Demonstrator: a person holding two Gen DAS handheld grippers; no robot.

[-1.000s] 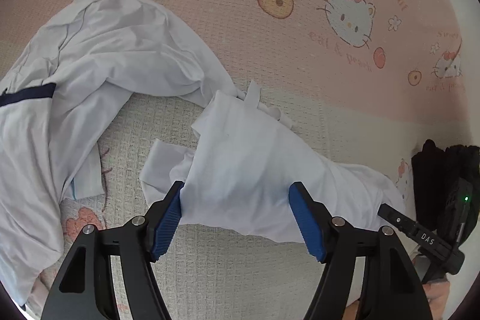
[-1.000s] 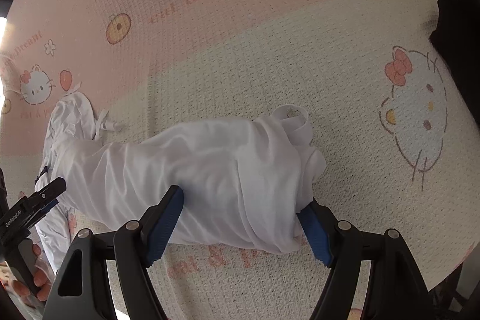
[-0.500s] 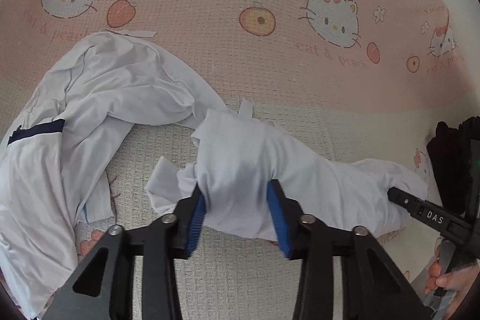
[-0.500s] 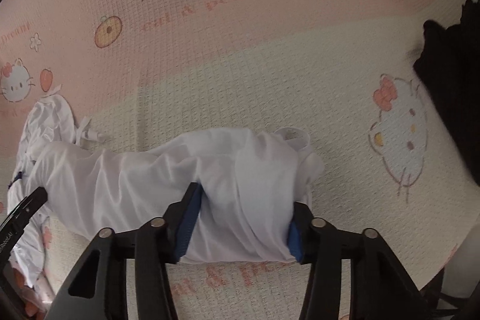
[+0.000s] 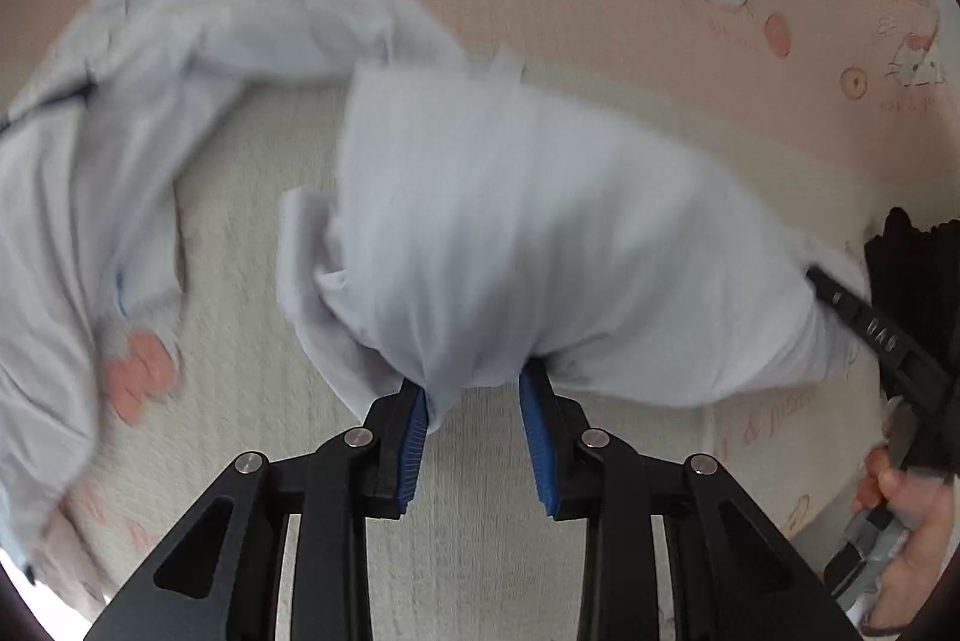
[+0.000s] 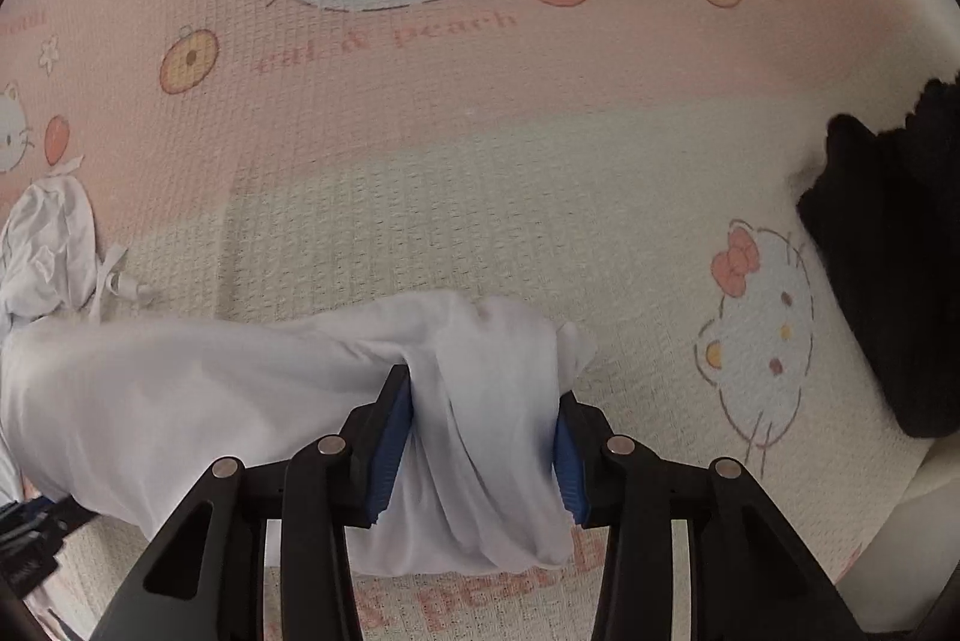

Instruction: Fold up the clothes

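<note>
- Two grippers grasp one white garment (image 5: 540,233), which lies bunched in a long roll across a pink and cream blanket (image 6: 480,113) printed with cartoon cats and peaches
- left gripper (image 5: 474,401): its jaws have just been closing, and the blue pads (image 5: 414,437) now pinch a gathered fold at the near edge of the garment; the cloth bulges up and away from the pinch, and this view is blurred
- right gripper (image 6: 483,437): its jaws have also just been closing, and they are clenched on a thick bunch of cloth at the garment's other end, with folds hanging down between the pads
- a second pale garment (image 5: 120,149) with a dark band lies crumpled on the blanket to the left of the held one, close beside it
- a black cloth (image 6: 894,269) sits at the right edge of the blanket, apart from the white garment
- in the left wrist view, the person's hand (image 5: 906,533) shows at the lower right, around the other gripper's handle
</note>
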